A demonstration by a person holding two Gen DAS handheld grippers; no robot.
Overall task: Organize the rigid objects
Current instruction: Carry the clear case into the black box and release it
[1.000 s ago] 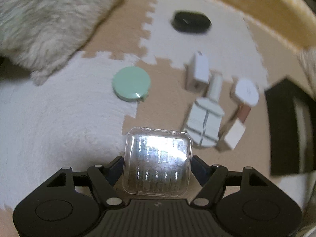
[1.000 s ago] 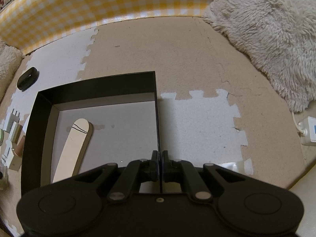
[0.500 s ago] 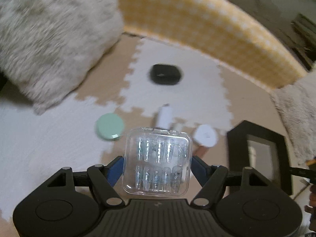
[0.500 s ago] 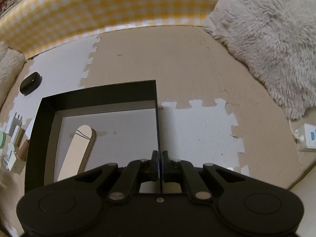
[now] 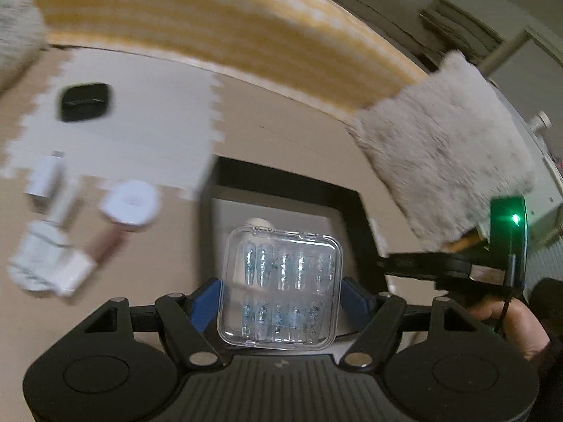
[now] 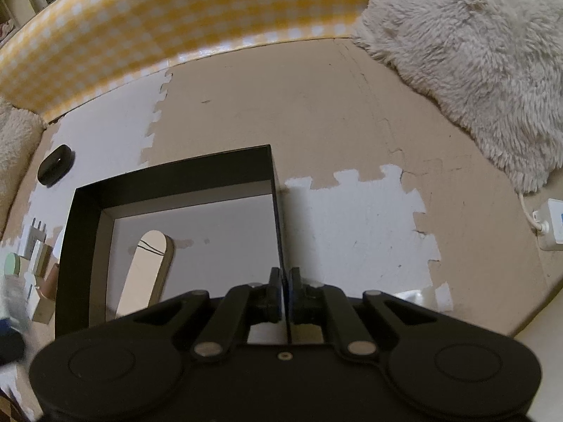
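My left gripper [image 5: 281, 295] is shut on a clear plastic case [image 5: 281, 288] of small blue-tinted pieces and holds it in the air in front of the black box [image 5: 355, 204]. My right gripper [image 6: 285, 288] is shut on the right wall of the black box [image 6: 274, 183]. A wooden stick [image 6: 147, 274] lies inside the box at its left. The right gripper's body [image 5: 450, 267] shows at the right in the left wrist view.
Left of the box on the foam mat lie a black case [image 5: 84, 102], a white plug [image 5: 45, 179], a white round lid [image 5: 130, 204] and white blocks [image 5: 49, 263]. A yellow checked wall [image 6: 176, 24] and a fluffy cushion [image 6: 475, 52] stand behind. A white socket [image 6: 549, 225] lies at the right.
My left gripper has lifted the clear case and swung right, from over the loose objects toward the black box. The right gripper keeps its hold on the box wall.
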